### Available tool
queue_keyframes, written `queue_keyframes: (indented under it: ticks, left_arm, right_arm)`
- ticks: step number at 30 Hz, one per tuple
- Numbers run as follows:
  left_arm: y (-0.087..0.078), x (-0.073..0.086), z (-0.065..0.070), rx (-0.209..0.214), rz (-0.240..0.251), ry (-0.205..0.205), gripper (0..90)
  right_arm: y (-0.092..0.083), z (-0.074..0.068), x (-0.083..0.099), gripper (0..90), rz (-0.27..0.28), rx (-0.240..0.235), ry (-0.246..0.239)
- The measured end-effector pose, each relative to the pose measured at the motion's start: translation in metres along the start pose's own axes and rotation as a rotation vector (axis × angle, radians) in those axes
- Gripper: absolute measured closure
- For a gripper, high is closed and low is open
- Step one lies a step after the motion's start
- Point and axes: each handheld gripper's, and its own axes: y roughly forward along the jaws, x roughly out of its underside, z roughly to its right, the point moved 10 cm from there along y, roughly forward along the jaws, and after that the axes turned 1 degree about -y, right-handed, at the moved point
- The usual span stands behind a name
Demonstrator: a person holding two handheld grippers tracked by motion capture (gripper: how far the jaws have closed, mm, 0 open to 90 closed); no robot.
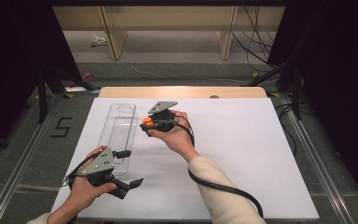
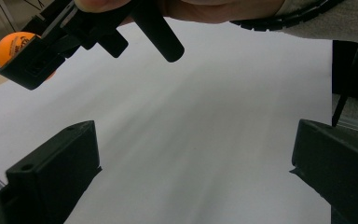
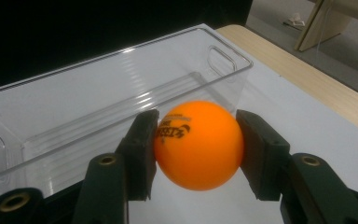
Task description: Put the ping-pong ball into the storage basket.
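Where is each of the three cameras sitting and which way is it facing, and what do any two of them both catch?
High view: fixed above the person's side, looking forward and down on the white table; both forearms, the left gripper and right gripper show.
Left gripper view: rides the left gripper, looking low across the table between its open jaws toward the right hand.
Right gripper view: rides the right gripper, facing the clear bin; its jaws clamp the orange ball.
Shared: all three catch the orange ball.

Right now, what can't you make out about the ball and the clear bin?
- Orange ball: printed text too small in the right gripper view; the right gripper covers most of it in the high view.
- Clear bin: near end behind the left gripper, high view.
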Motion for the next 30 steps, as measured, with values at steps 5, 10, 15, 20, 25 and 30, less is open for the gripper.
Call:
queue_keyframes:
  ticks: [5,10,15,20,25,30]
  left_arm:
    - [0.000,0.000,0.000,0.001,0.000,0.000,0.4]
    - [0.000,0.000,0.000,0.001,-0.001,0.001,0.4]
    - [0.000,0.000,0.000,0.001,0.000,0.001,0.4]
    - [0.000,0.000,0.000,-0.002,-0.001,0.005,0.4]
    - [0.000,0.000,0.000,0.000,-0.001,0.003,0.4]
    - [0.000,0.000,0.000,-0.002,-0.002,0.005,0.4]
  right_arm:
    - [0.001,-0.001,-0.003,51.7,0.002,-0.002,-0.003]
    - [0.001,-0.002,-0.004,51.7,0.004,-0.001,-0.004]
    - [0.003,-0.003,-0.005,51.6,0.004,-0.004,-0.006]
    - [0.004,-0.004,-0.007,51.7,0.003,-0.004,-0.009]
    - [0.004,-0.005,-0.009,51.7,0.006,-0.005,-0.011]
    - [0.005,-0.005,-0.011,51.7,0.005,-0.006,-0.012]
